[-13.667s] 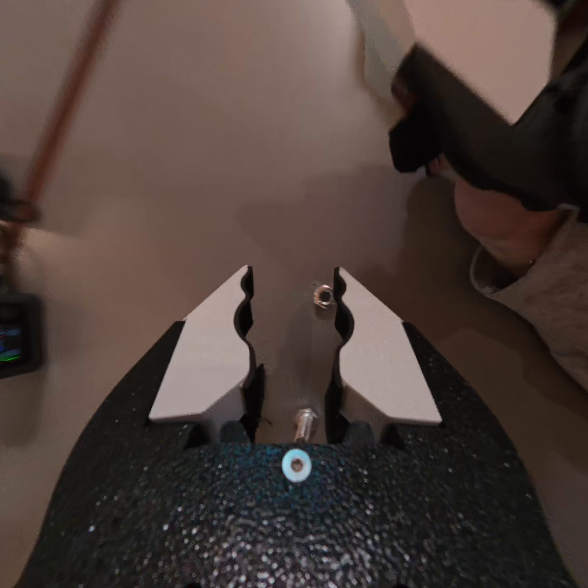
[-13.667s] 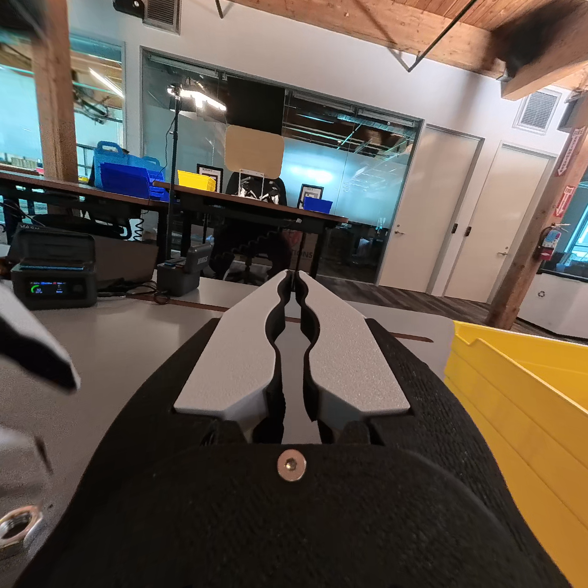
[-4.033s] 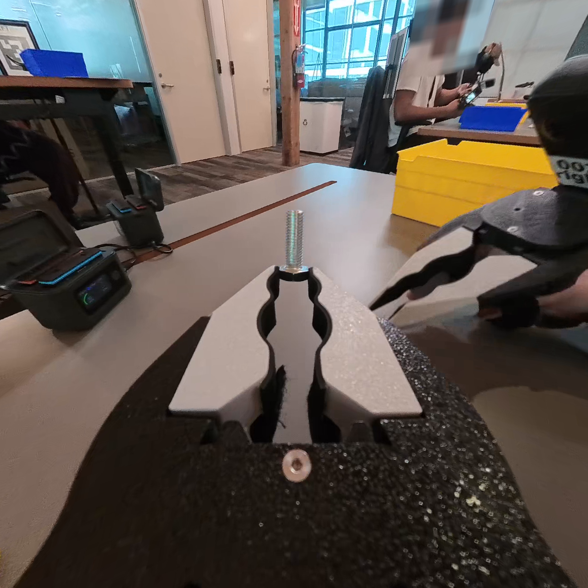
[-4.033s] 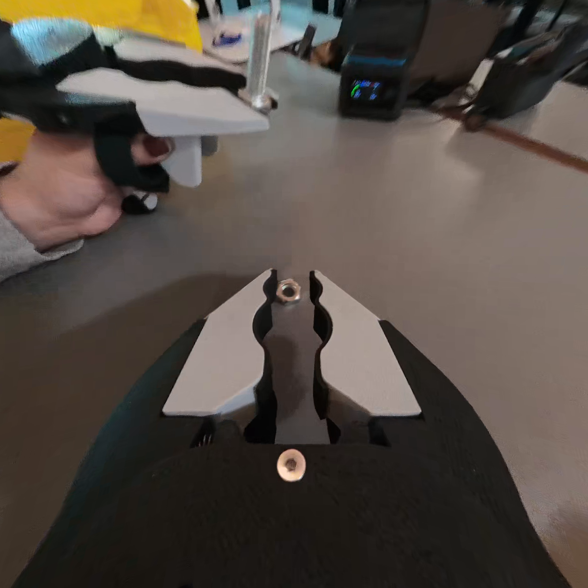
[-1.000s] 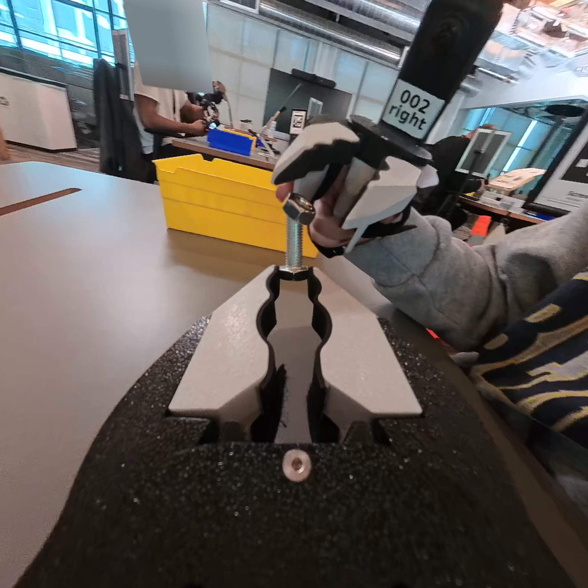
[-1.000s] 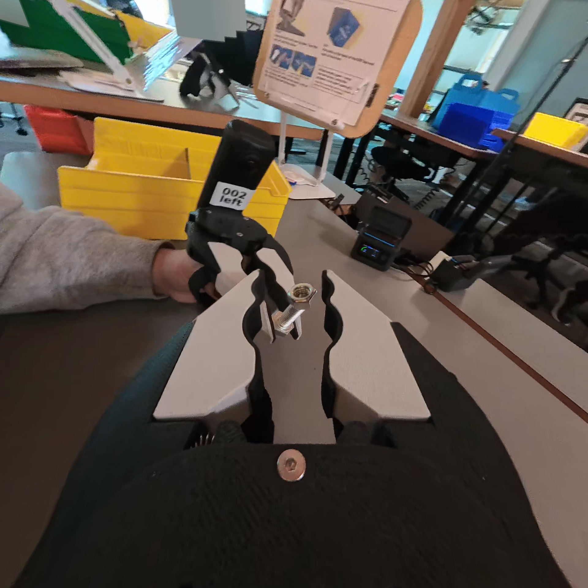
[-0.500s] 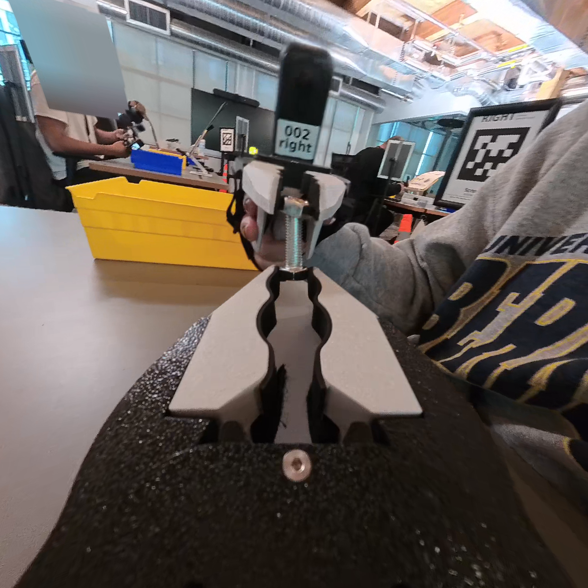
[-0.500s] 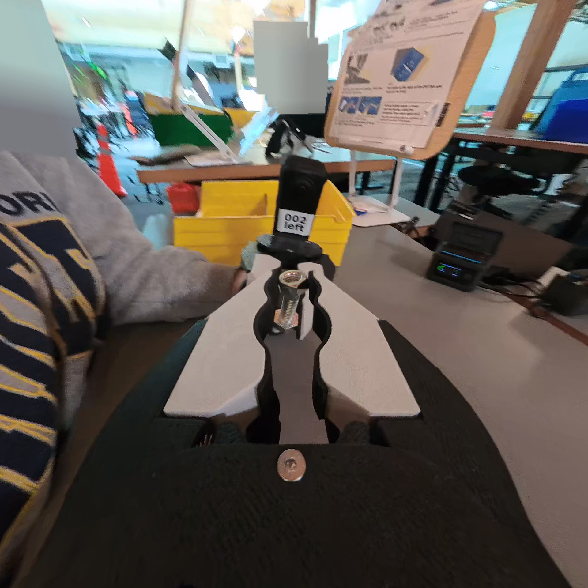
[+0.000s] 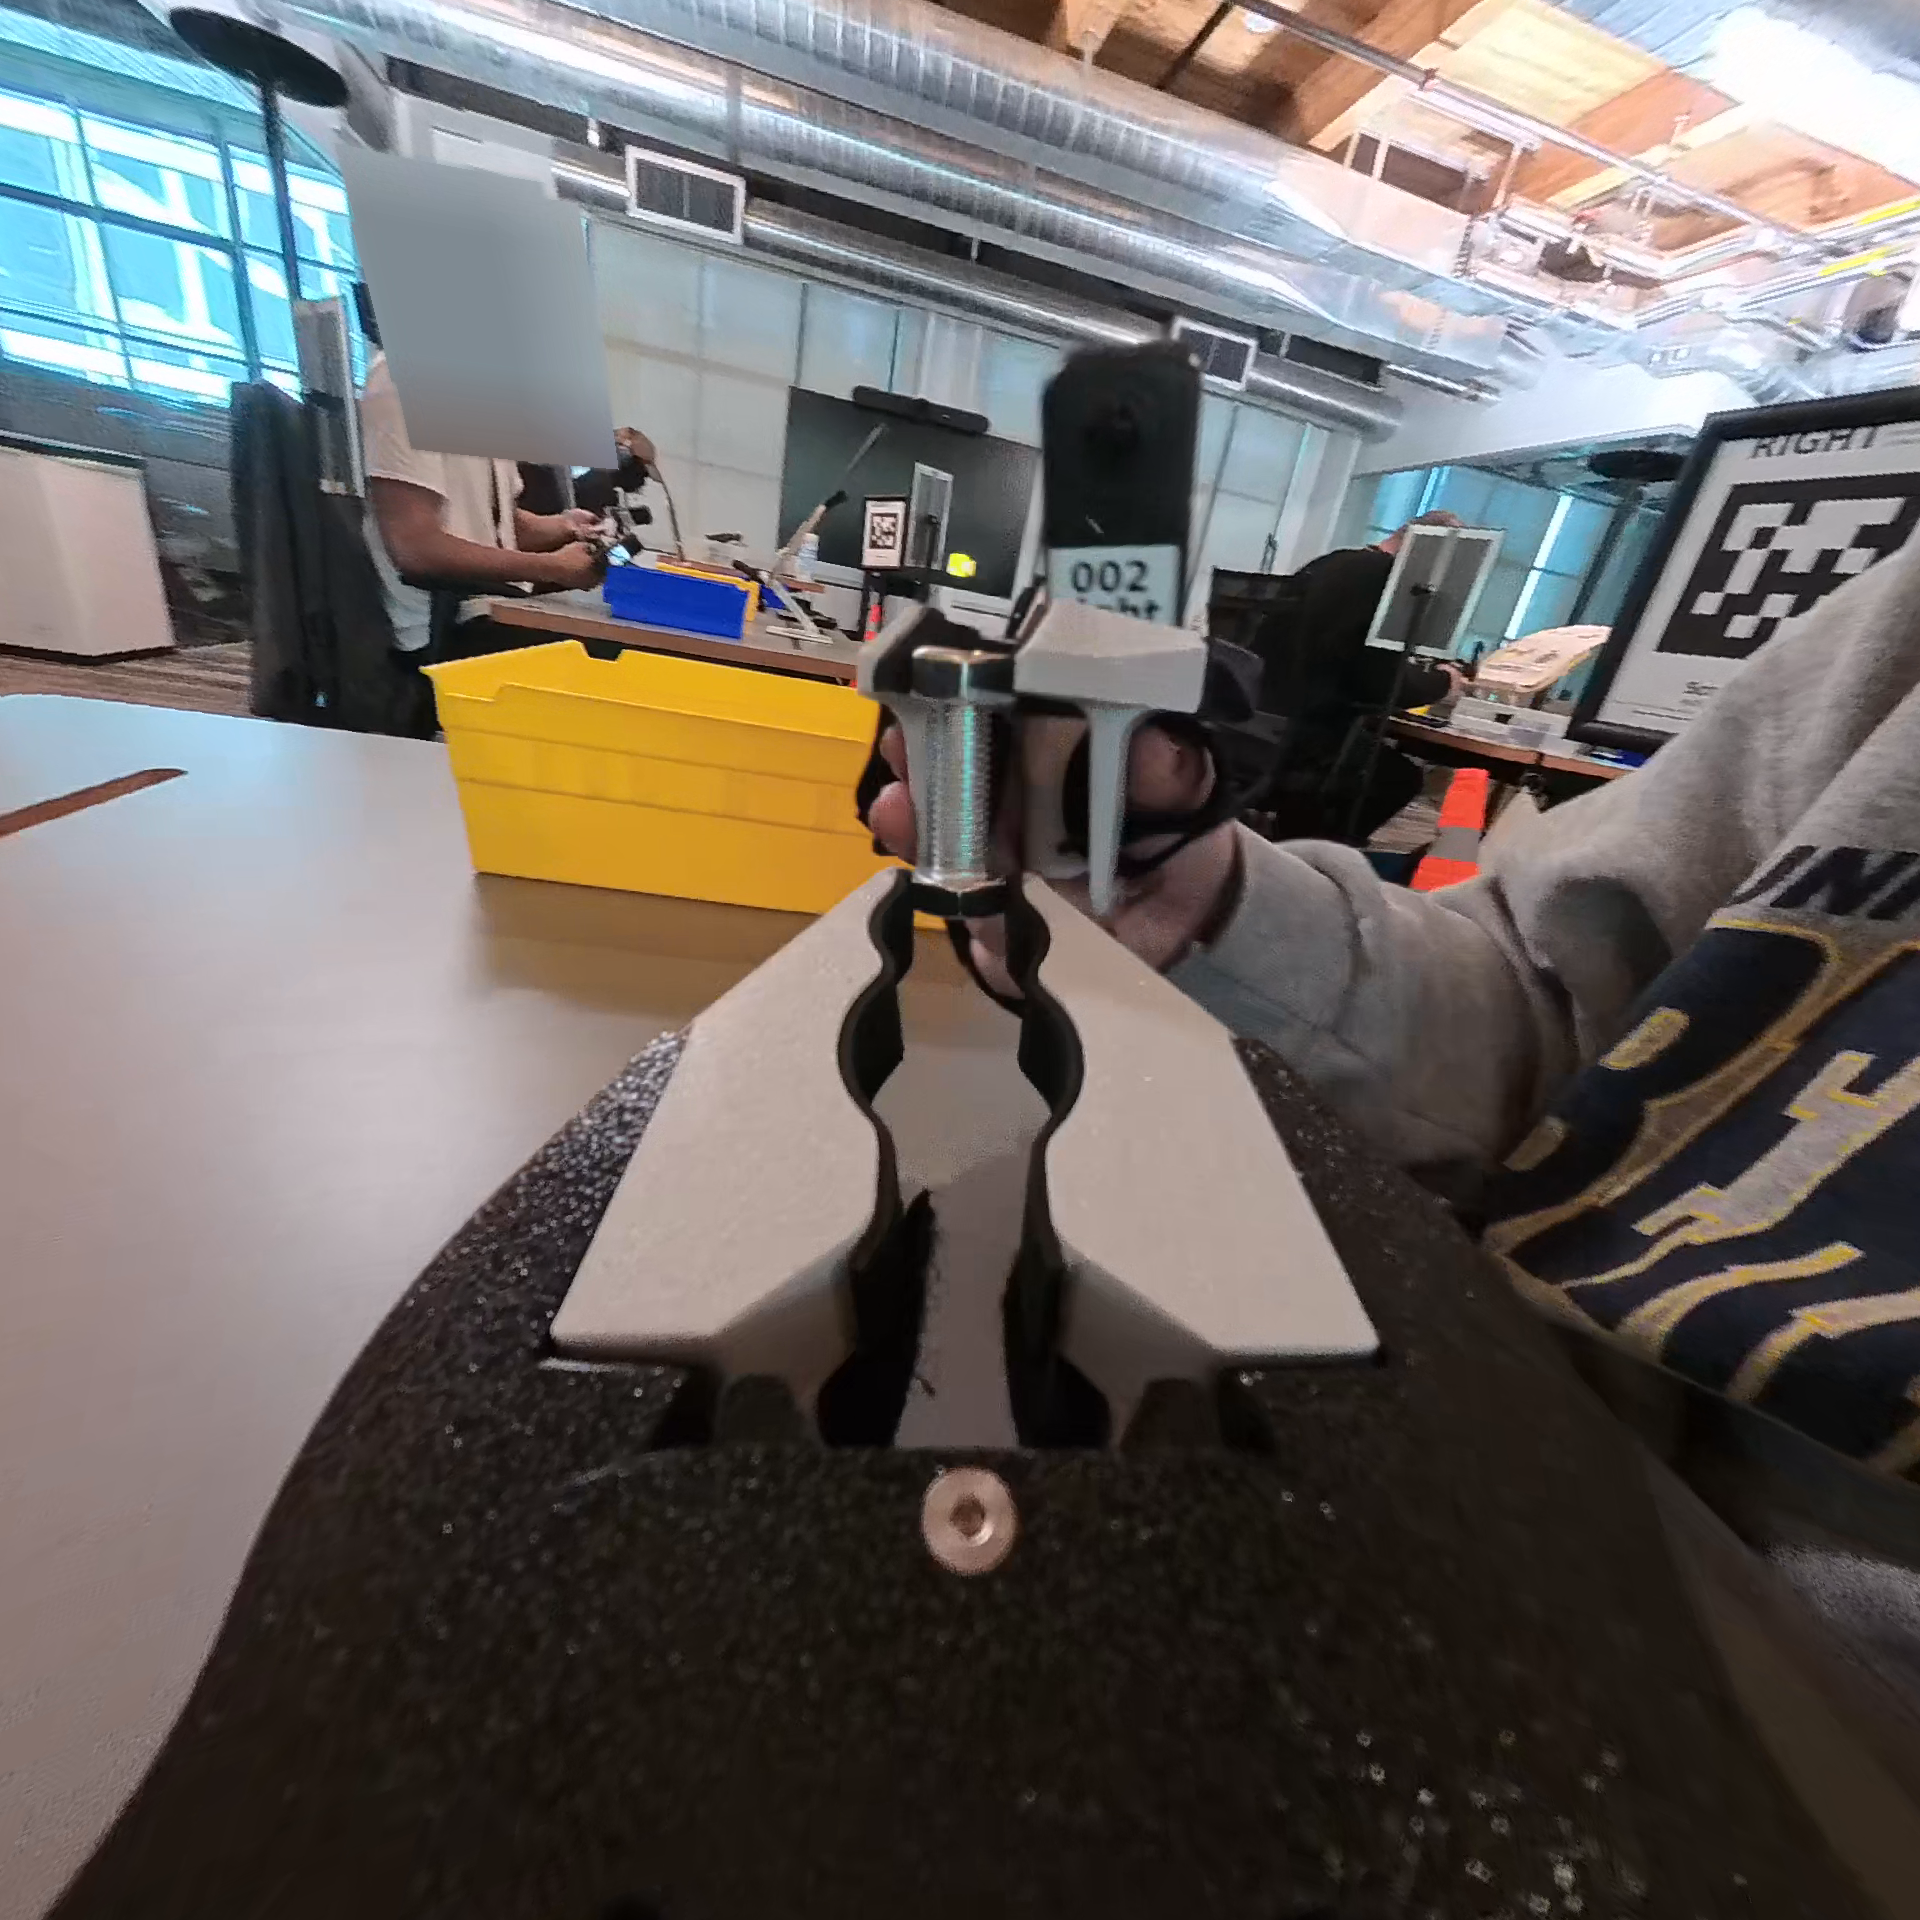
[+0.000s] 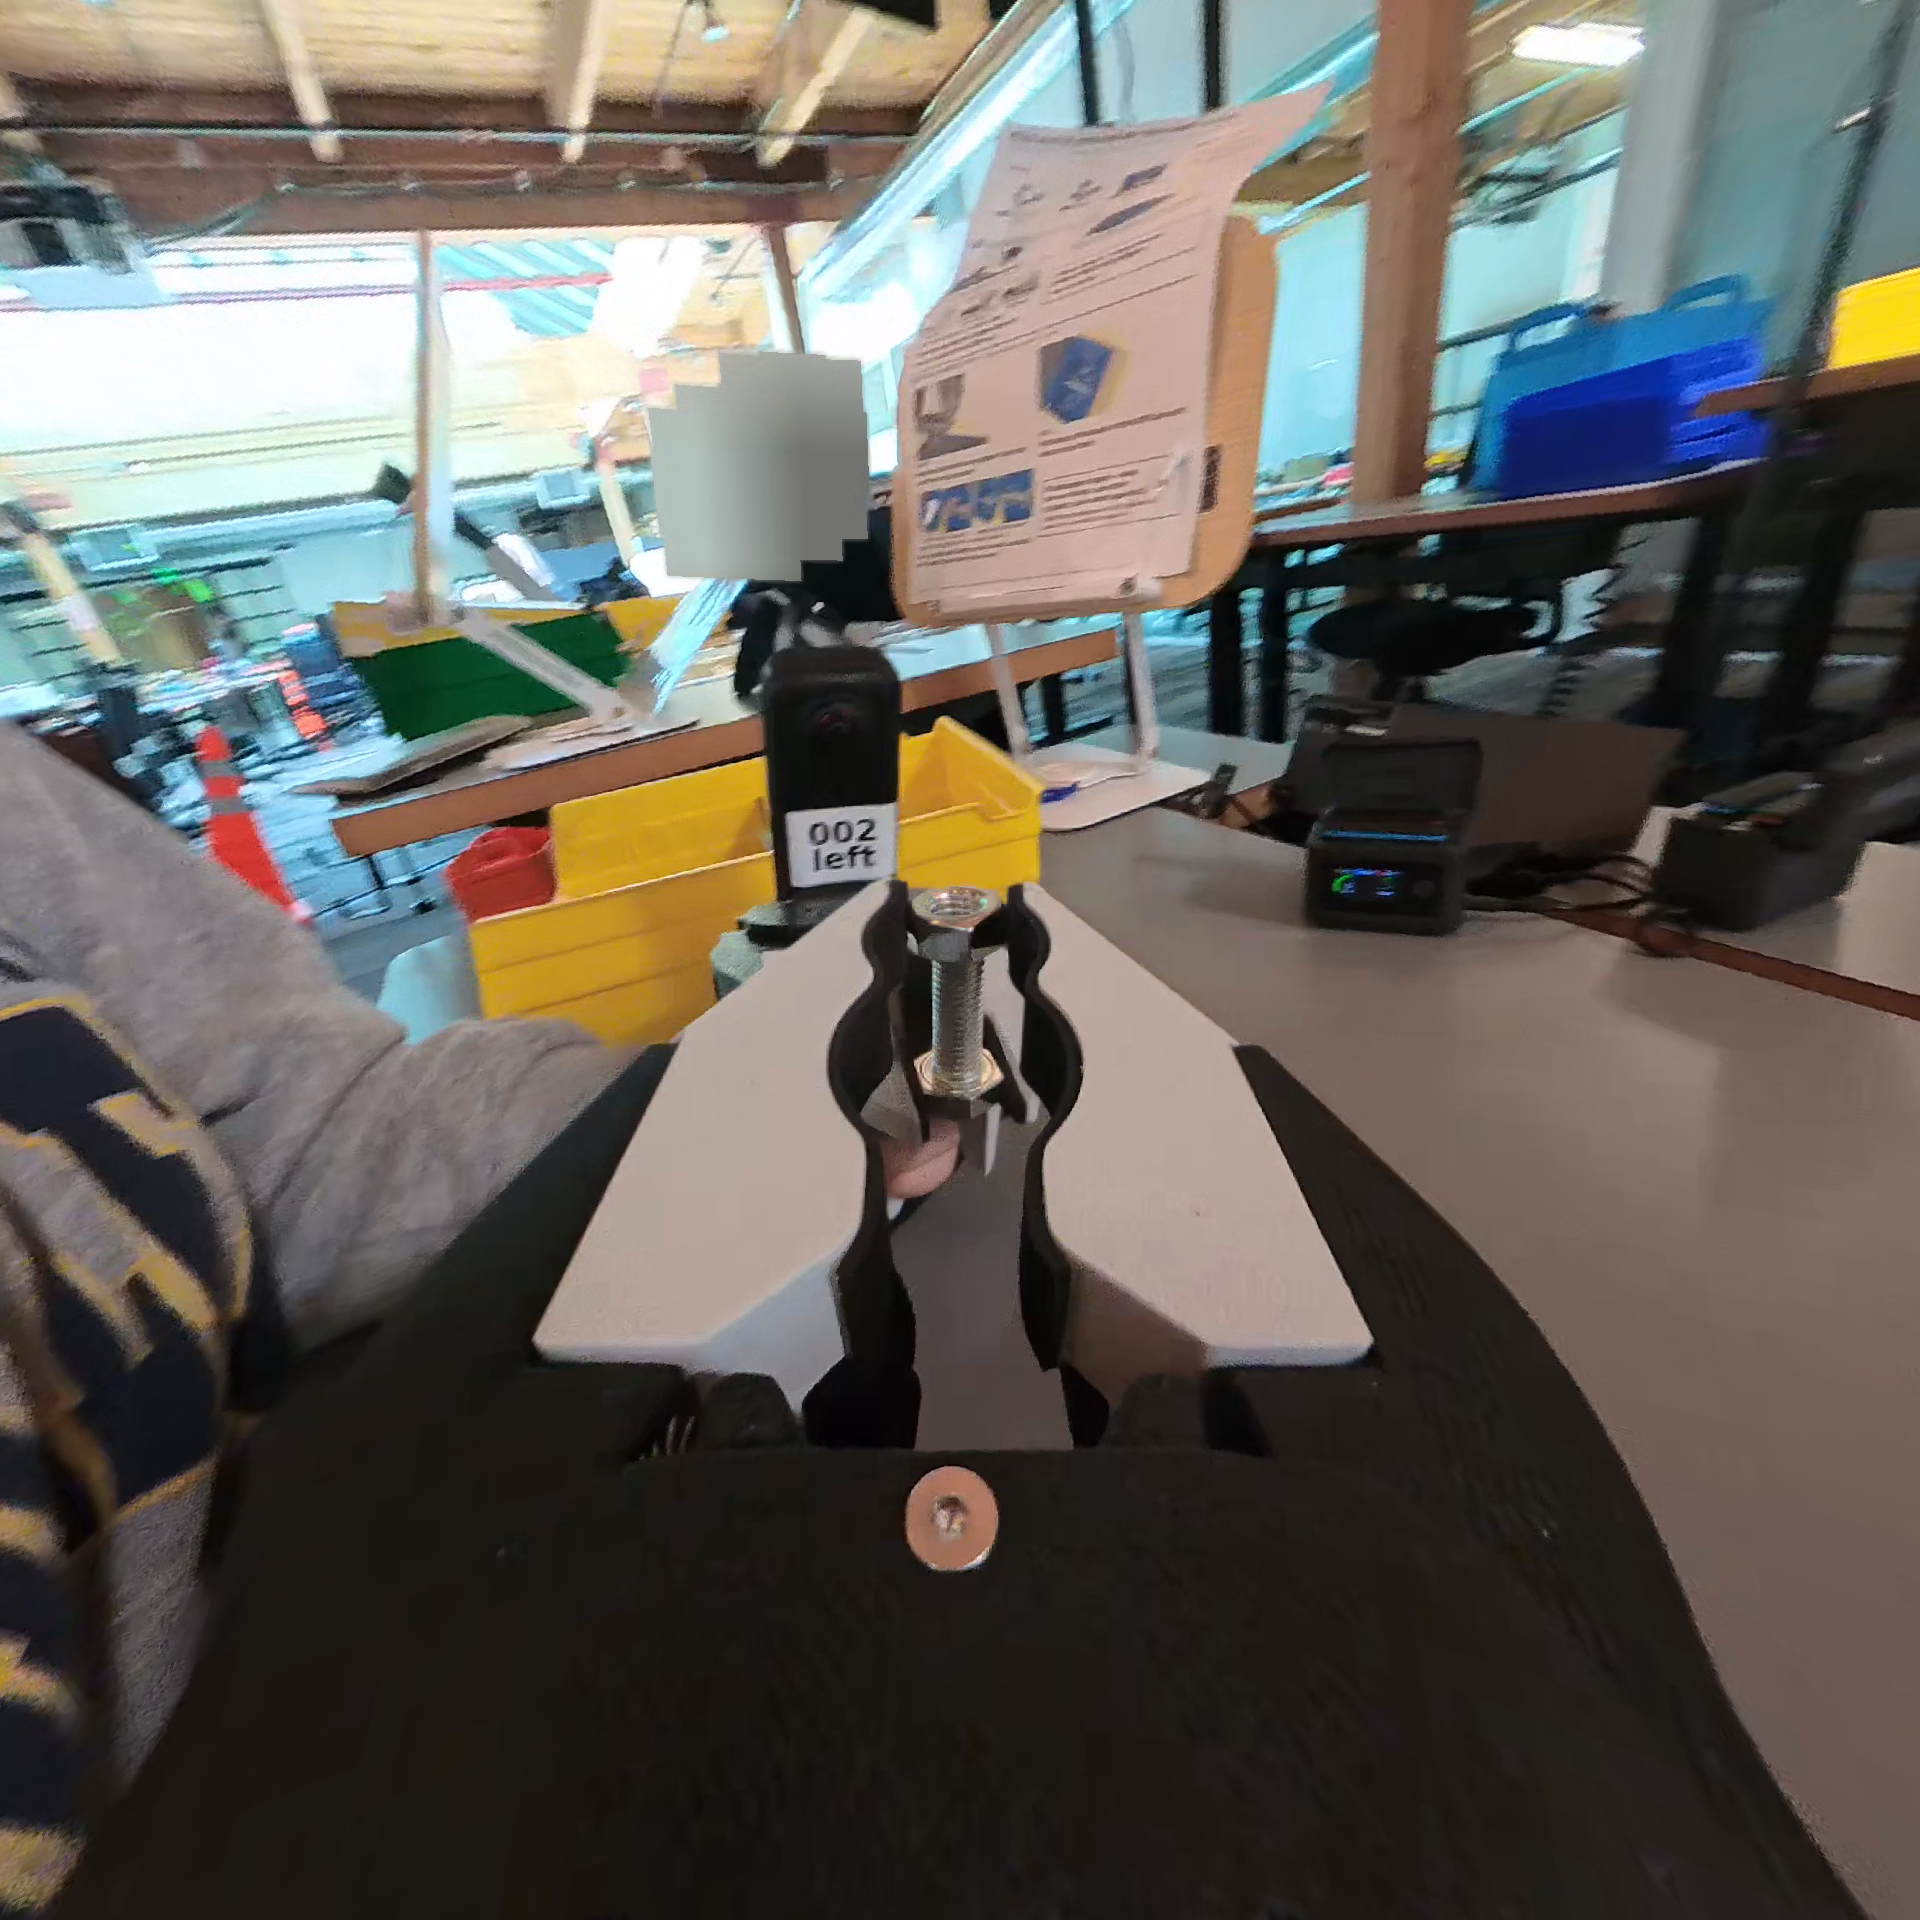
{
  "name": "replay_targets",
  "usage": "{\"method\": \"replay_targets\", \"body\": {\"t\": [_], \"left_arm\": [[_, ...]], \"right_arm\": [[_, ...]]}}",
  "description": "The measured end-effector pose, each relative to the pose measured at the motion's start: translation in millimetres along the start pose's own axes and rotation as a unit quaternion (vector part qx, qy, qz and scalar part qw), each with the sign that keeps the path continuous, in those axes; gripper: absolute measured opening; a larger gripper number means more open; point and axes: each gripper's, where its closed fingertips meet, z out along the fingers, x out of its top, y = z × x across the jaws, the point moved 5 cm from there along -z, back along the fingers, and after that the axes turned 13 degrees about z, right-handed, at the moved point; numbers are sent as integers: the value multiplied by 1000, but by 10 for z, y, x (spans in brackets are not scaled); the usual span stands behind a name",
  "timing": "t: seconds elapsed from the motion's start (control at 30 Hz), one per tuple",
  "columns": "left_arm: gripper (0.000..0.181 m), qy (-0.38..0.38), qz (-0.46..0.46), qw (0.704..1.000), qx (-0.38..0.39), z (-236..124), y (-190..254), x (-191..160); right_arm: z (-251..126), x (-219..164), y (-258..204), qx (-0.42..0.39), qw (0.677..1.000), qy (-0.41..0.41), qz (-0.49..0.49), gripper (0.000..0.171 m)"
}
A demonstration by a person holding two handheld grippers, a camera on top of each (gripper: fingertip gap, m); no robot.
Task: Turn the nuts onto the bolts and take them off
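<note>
Room: open workshop with exposed ducts and timber beams overhead, and a person [image 9: 436, 551] standing at a far bench.
Table [image 9: 260, 1039]: plain grey top, with both tools held up above it.
Yellow bin [image 9: 665, 769]: sits on the table behind the tools.
Left gripper [image 9: 954, 899]: nearly closed, its tips pinching the lower, head end of the bolt, with wide gaps further back between its scalloped inner edges.
Bolt [image 9: 958, 790]: silver and threaded, standing upright out of the left tool's tips, its shank bare between the two tools.
Nut [image 9: 961, 673]: on the top end of the bolt, its threaded hole plain to see from the right wrist view [image 10: 954, 912].
Right gripper [image 10: 954, 904]: closed in on the nut at its very tips; from the left wrist view it hangs over the bolt with fingers pointing down.
Right hand [image 9: 1164, 831]: wrapped around the right tool's grip, a grey sleeve [image 9: 1403, 997] running back from it.
Sign board [image 10: 1081, 416]: printed sheet on a tan panel, propped on a stand behind the bin.
Small black device [image 10: 1382, 862]: lit screen, on the table to the right, cables trailing off.
Orange cone [image 10: 234, 821]: on the floor at the far left.
</note>
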Motion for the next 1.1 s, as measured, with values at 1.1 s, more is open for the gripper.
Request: {"method": "replay_targets", "body": {"t": [1.1], "left_arm": [[15, -37, 4, 995, 89, -107, -223, -82]], "right_arm": [[37, -173, -14, -201, 973, 80, -74, 47]]}}
